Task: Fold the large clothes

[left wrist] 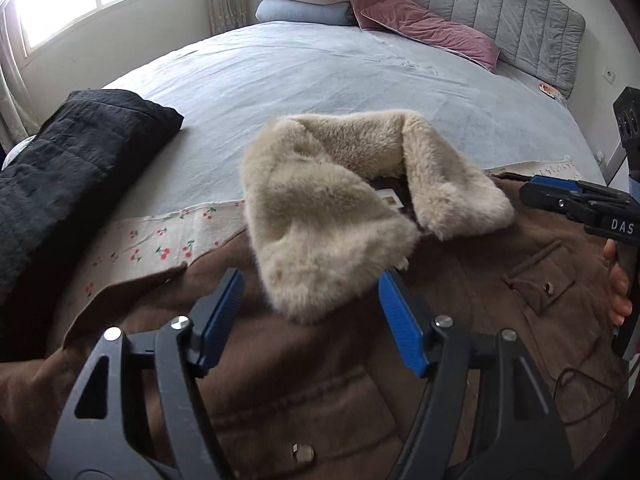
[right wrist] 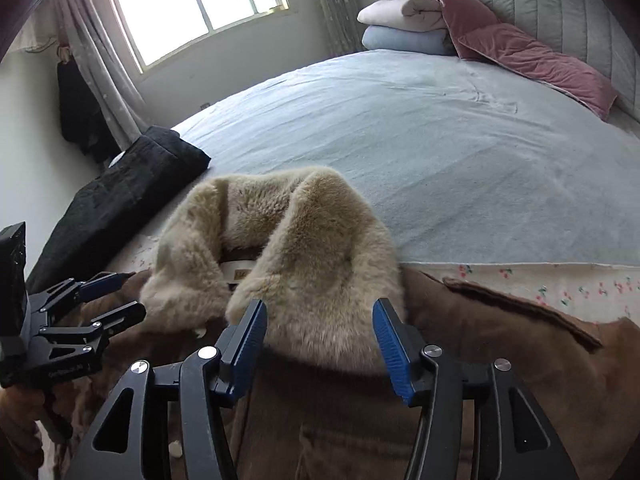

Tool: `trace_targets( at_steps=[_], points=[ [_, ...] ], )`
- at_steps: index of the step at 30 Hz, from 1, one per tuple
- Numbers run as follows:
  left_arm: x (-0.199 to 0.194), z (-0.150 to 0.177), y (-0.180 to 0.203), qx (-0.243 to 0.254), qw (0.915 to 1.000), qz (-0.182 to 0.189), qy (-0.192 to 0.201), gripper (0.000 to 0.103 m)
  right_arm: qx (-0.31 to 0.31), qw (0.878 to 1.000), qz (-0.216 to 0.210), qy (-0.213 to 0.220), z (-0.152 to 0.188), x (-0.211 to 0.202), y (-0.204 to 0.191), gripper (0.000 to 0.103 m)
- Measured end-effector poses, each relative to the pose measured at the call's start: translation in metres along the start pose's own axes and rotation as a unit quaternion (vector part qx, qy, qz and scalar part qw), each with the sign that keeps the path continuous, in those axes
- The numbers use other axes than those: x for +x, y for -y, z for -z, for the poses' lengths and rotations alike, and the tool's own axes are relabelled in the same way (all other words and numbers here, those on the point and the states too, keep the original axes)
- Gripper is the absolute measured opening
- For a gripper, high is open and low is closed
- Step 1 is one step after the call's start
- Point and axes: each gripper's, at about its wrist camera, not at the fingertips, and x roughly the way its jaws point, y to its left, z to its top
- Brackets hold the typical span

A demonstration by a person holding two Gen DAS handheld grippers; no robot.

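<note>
brown coat (left wrist: 320, 380) | beige fur collar (left wrist: 320, 216) | lying flat on bed

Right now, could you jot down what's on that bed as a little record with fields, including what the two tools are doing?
garment being handled: brown coat, lying flat at the near edge of the bed
collar: beige fur collar, spread open, label showing inside
under the coat: cherry-print cloth
beside it: black folded garment, to the left
far end: pink cushions, two folded blankets
bed cover: pale blue sheet
left tool: open, above the coat, holding nothing
right tool: open, at the collar's edge, holding nothing
</note>
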Motion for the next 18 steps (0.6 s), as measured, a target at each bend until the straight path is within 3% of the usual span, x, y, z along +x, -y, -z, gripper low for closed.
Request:
trace_targets(
  at_steps=[4, 9, 14, 18],
  points=[
    [-0.077, 0.025, 0.015, 0.009, 0.9998, -0.015, 0.012, 0.082, -0.022, 0.999, 0.022, 0.013, 0.019, -0.078, -0.014, 0.068],
    [-0.17, 0.059, 0.035, 0.023, 0.9987, -0.031, 0.034, 0.088, -0.045, 0.998, 0.033, 0.039, 0.049, -0.176, -0.034, 0.082],
    [-0.236, 0.113, 0.05, 0.012, 0.999, -0.018, 0.038, 0.091, -0.039, 0.997, 0.046, 0.056, 0.097, -0.242, -0.039, 0.086],
    [-0.267, 0.178, 0.065, 0.011, 0.9992, 0.0, 0.037, 0.092, -0.029, 0.997, 0.06, 0.038, 0.155, -0.268, -0.038, 0.087]
  ],
)
